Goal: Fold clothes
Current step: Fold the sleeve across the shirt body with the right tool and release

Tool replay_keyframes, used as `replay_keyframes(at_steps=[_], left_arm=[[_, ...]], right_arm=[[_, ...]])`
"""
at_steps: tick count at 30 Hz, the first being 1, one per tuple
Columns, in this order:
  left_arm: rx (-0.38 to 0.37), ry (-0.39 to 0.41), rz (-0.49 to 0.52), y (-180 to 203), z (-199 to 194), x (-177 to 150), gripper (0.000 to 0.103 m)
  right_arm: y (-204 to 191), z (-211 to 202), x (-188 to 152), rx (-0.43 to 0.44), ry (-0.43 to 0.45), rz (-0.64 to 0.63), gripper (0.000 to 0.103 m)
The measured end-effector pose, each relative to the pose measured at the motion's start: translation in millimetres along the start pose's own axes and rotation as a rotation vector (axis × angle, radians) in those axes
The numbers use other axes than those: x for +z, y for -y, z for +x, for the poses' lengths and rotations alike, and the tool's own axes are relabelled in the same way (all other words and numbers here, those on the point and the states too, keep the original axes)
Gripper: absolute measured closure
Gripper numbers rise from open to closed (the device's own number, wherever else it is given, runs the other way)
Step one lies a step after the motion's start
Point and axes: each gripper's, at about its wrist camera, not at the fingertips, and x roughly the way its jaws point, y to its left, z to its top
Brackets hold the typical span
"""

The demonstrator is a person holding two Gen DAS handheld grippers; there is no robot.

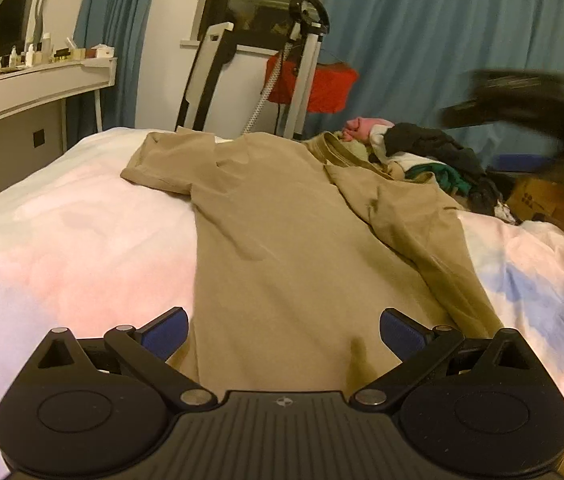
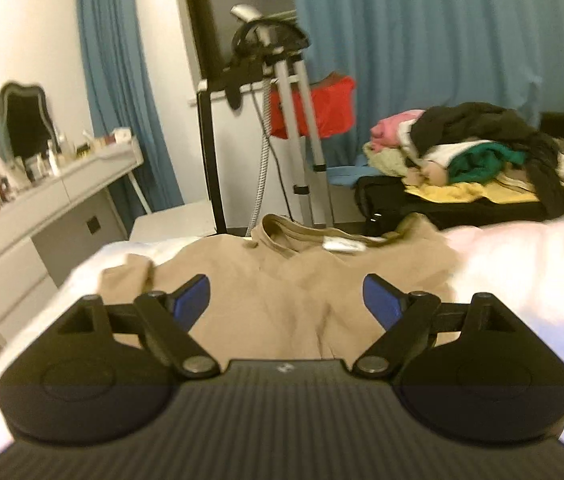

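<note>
Both claws (image 1: 284,330) (image 2: 286,300) wide apart; smooth tan shirt (image 1: 282,232) creased on bed (image 1: 82,240).

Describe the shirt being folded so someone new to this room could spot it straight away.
Find the bed with the pale pink and blue cover. The tan shirt lies spread flat across its middle, one side folded in. Unlike the jumbled clothes pile behind, it lies alone, one plain colour.

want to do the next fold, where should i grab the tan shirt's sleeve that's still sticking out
Judging by its pose, take the tan t-shirt by the cuff of its outstretched sleeve. It lies flat on the bedspread, clear of the body, while the other side is already folded in. Bring the open left hand-held gripper in low from the bed's outer side and pinch the cuff edge.
</note>
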Motion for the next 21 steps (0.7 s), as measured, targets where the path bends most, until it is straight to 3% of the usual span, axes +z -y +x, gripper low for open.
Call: replay_keyframes(at_steps=[7, 10, 17, 21], left_arm=[[-0.053, -0.035, 0.033, 17, -31, -9, 0.0], [-0.076, -0.033, 0.07, 28, -49, -15, 0.0], [-0.107, -0.044, 0.2, 73, -79, -38, 0.002], [-0.16, -0.125, 0.257, 111, -86, -53, 0.003]], right_arm=[[35, -172, -48, -0.02, 0.073, 0.23, 0.018], [50, -223, -77, -0.062, 0.113, 0.273, 0.018], [77, -271, -113, -0.165, 0.086, 0.273, 0.018], [105, -284, -118, -0.173, 0.114, 0.35, 0.018]])
